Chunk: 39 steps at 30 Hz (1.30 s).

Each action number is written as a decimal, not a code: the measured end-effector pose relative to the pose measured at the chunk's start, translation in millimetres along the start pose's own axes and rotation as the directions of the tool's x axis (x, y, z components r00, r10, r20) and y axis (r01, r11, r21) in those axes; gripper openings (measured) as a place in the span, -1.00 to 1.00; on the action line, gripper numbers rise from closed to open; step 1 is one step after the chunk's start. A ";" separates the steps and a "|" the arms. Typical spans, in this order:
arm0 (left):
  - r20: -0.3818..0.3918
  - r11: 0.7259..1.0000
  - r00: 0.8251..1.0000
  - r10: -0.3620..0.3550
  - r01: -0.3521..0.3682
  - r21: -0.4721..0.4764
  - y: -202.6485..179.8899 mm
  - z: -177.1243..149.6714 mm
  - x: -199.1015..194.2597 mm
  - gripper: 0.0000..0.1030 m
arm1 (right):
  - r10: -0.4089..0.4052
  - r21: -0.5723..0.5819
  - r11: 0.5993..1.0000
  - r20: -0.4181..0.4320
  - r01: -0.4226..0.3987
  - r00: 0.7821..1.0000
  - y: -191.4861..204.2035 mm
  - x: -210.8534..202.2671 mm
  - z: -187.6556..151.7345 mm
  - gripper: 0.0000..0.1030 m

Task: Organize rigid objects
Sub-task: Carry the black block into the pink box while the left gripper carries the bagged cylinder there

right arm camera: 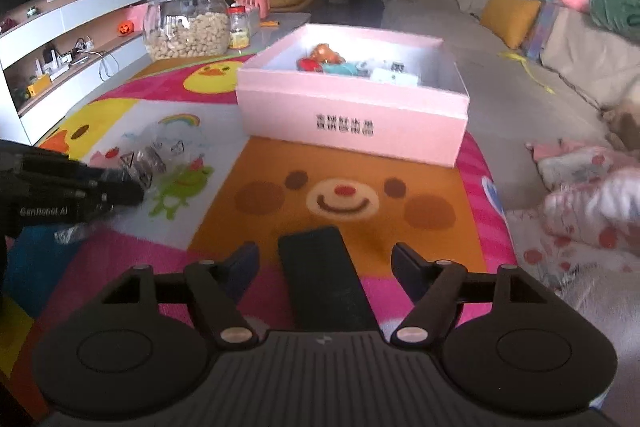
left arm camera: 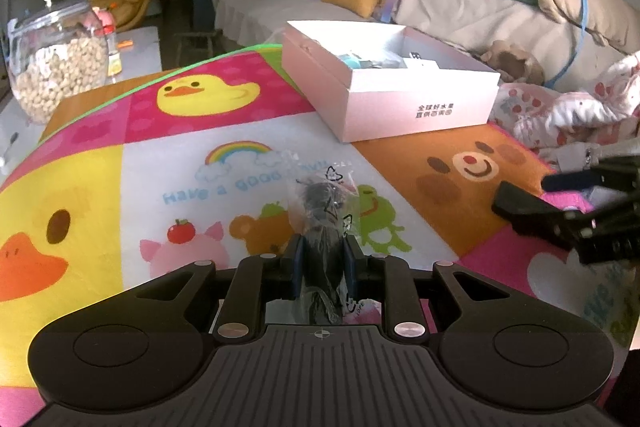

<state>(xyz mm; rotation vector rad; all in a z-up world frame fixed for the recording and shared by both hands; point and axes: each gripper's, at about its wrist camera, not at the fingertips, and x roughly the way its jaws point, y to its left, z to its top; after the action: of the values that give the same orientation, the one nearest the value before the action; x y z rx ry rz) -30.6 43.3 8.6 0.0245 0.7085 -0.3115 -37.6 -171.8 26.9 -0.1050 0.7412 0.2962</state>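
Crinkling over its contents, the clear plastic bag (left arm camera: pixel 322 211) hides most of what it wraps — only a dark, rounded thing shows through, its kind impossible to tell, with small black printed triangles on the film. The bag's near end is cut off behind the left gripper (left arm camera: pixel 323 259) body. In the right wrist view the same bag is small and glare-washed beside the left gripper's dark tip. The contents of the pink box (right arm camera: pixel 352 115) are partly masked by its near wall; an orange toy, something red and something teal show, the rest is unclear.

The left jaws are clenched on the bagged dark thing, blue pads pressing its sides, and it sits low over the cartoon mat (left arm camera: pixel 120 167), above the frog and bear prints.

A flat black rectangular block (right arm camera: pixel 324 275) lies on the mat's orange bear panel, between the right gripper (right arm camera: pixel 326 259) jaws — these stand released, wide apart, touching neither side of it. Its near end is hidden under the gripper body. Both grippers tilt downward toward the mat, the pink box beyond them. A glass jar (left arm camera: pixel 60 67) of pale nuts stands at the mat's far left.
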 end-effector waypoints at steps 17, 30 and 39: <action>-0.017 0.999 1.000 -0.024 0.024 0.040 -13.8 -0.3 -7.7 -0.54 | 0.029 -0.122 0.992 -0.007 -0.030 1.000 24.1 -3.6 -0.1 -0.26; 0.217 0.981 0.957 -0.193 0.181 0.073 -26.8 92.6 -41.2 -0.55 | 0.015 0.028 0.999 0.252 -0.023 0.968 -14.4 -54.1 65.6 -0.26; 0.196 0.989 0.970 -0.146 0.148 0.004 -30.1 204.2 55.1 -0.46 | -0.060 0.171 0.985 0.350 0.000 0.935 -50.1 -4.6 162.0 0.25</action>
<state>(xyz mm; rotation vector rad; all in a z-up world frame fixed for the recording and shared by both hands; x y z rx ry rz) 130.0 -26.4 131.0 -0.0679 0.5172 -0.4458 79.4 -188.6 148.5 0.0968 0.4020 0.2139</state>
